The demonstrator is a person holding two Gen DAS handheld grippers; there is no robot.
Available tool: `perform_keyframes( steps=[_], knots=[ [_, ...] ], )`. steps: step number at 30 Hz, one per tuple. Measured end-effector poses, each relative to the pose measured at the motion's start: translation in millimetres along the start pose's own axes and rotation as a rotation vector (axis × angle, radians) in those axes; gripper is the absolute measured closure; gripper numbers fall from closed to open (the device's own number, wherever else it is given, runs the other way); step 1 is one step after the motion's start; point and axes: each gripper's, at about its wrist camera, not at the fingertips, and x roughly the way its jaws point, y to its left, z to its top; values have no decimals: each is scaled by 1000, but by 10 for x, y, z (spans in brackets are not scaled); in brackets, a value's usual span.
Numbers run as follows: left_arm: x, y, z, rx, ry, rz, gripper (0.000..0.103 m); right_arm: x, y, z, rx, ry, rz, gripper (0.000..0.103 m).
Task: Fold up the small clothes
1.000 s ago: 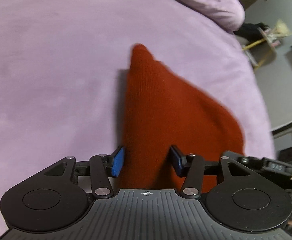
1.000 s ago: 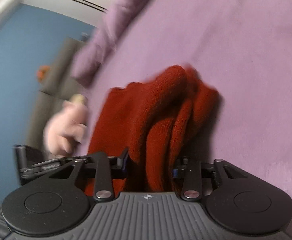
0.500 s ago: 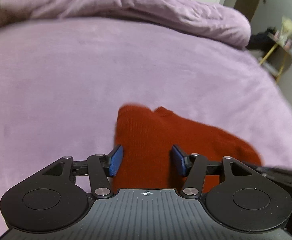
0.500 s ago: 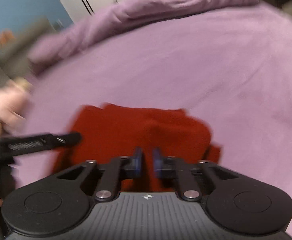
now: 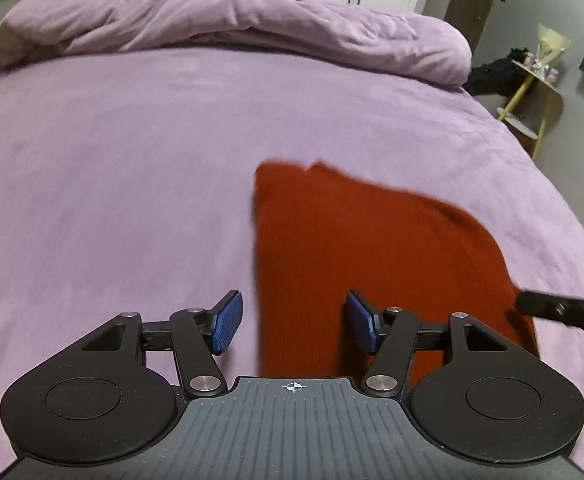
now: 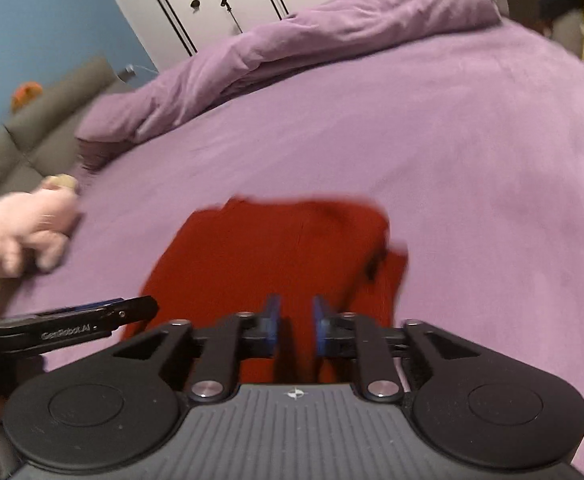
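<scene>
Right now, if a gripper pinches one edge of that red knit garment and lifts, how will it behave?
The red knit garment lies limp and layered on the purple bedspread, so it is probably floppy and would drape. Its folded edges may fall open. The plush cover likely grips it, so pushing would bunch it.

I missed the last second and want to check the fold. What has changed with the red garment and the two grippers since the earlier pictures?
The red garment, bunched and lifted before, now lies flat on the bed. The right gripper closed, has just been opening again, and holds nothing. The left gripper opened wider. Both drew back. Duvet and plush toy unchanged.
</scene>
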Motion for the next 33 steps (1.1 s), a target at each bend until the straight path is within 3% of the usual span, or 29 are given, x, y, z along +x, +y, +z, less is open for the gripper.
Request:
perform_keyframes(
  steps=[3, 6, 8, 10, 11, 12, 15, 16, 19, 21, 26, 29, 33],
  knots=[
    [-284, 99, -282, -53, 7, 1, 40, -185, -95, -375, 106, 55, 28, 70],
    [-384, 165, -479, -113, 34, -7, 41, -104, -211, -536, 265, 87, 89, 67],
    [-353, 121, -530, -101, 69, -5, 44, -25, -257, -530, 350, 84, 128, 67],
    [-291, 17, -542, -47, 74, 13, 44, 97, -255, -511, 398, 72, 108, 69],
    [-250, -42, -532, -22, 82, 31, 44, 132, -271, -501, 426, 75, 108, 74],
    [-212, -87, -522, -8, 85, 36, 44, 159, -284, -496, 451, 78, 118, 89],
    [-72, -125, -487, -19, 120, 75, 46, 222, -302, -508, 542, 66, 194, 95],
    [-53, -100, -492, -43, 130, 95, 46, 196, -335, -524, 552, 56, 190, 96],
    [-38, 23, -510, -115, 158, 118, 42, 157, -236, -460, 352, 53, -35, 96],
    [-82, 100, -550, -151, 182, 95, 43, 163, -134, -462, 270, 63, -67, 95],
    [-398, 118, -613, -123, 156, 60, 44, 88, 87, -498, 164, 123, -135, 79],
    [-592, 84, -681, -121, 159, 38, 37, -10, 205, -612, 98, 196, -192, 68],
    [-707, -101, -727, -83, 178, 51, 28, -204, 357, -805, 67, 227, -219, 40]
  ],
)
